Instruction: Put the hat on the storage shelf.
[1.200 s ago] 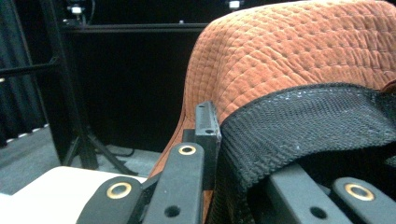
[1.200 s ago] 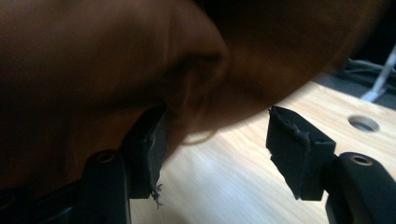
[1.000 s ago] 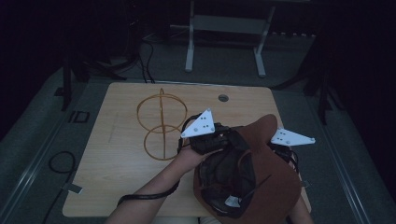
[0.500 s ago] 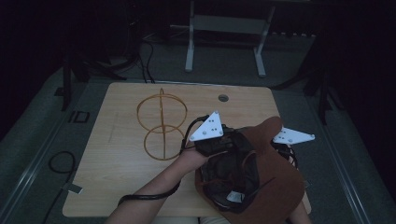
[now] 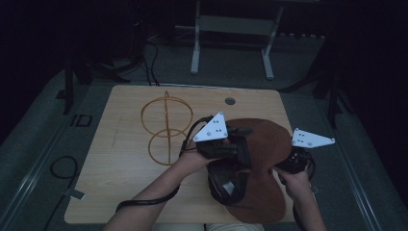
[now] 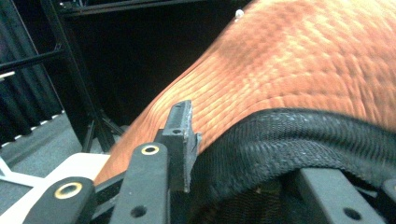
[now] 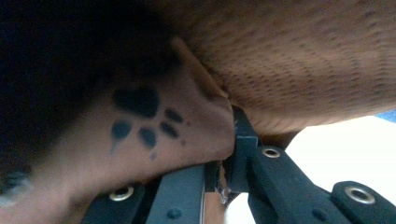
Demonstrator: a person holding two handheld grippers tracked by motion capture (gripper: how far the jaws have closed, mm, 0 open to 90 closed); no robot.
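Step in hand: both grippers are gripping a brown hat [image 5: 269,159] and, by my reading, turning or opening it out over the worktop [image 5: 120,192].
Left gripper [image 5: 235,144]: its fingers [image 6: 180,135] are clamping on the hat's black band [image 6: 299,135] where it meets the brown cloth, as the left gripper view is showing.
Right gripper [image 5: 293,161]: its fingers [image 7: 243,140] are pinching a fold of the brown brim, the part carrying a paw print [image 7: 140,116].
Doing it well: I would be keeping both pinches firm and moving the two hands together, since the soft cloth looks likely to slip or fold if one side is pulling ahead.
Care: the left grip is sitting close to the band's edge; a deeper bite would probably be holding better.
Where the hat is: just beside the wire ring stand [image 5: 166,127], on the side away from the worktop's left edge, and reaching over the near edge toward the person.
Hat's look: wide floppy brim, ribbed rust-brown weave, dark mesh lining showing inside the crown [image 5: 231,185], crown opening facing up.
Ring stand: standing apart from the hat, untouched.
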